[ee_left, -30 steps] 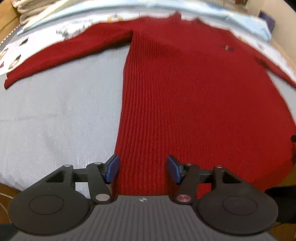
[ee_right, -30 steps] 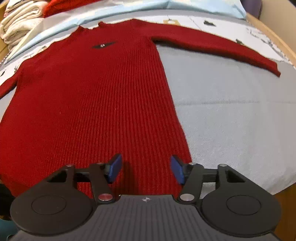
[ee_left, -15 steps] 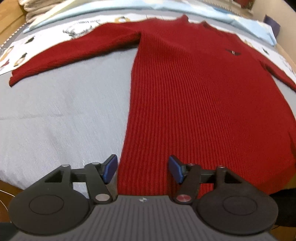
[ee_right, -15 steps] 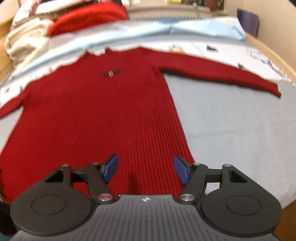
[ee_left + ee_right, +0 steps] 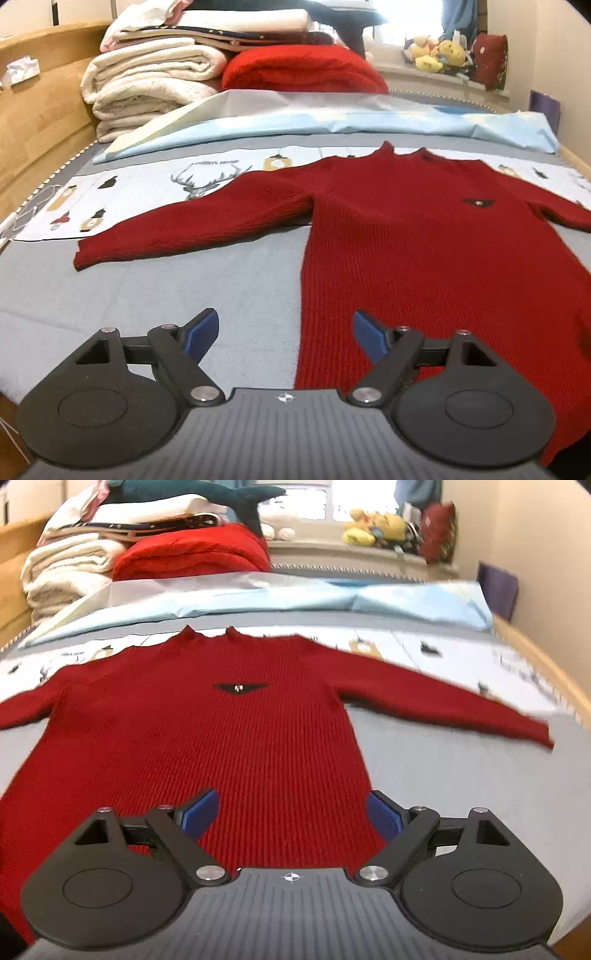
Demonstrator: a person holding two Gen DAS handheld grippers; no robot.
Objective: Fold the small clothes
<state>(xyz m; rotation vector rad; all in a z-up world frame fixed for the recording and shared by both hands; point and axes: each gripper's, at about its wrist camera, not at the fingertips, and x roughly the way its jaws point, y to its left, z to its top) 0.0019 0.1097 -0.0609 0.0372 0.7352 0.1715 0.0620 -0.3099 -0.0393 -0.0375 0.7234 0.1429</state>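
A red ribbed sweater (image 5: 236, 746) lies flat and face up on the grey sheet (image 5: 147, 291) of the bed, neck pointing away from the cameras, both sleeves spread out to the sides. Its knit runs in fine vertical ribs, and a small dark badge (image 5: 240, 688) sits on the chest. The neckline rests on a printed white cloth (image 5: 147, 184) with a deer drawing. The left claw (image 5: 286, 330) stands wide apart with nothing between its blue pads, above the sweater's left hem edge. The right claw (image 5: 291, 808) is likewise spread apart and holds nothing, over the lower right part of the body. Folded blankets (image 5: 147, 81) are stacked at the far end of the bed.
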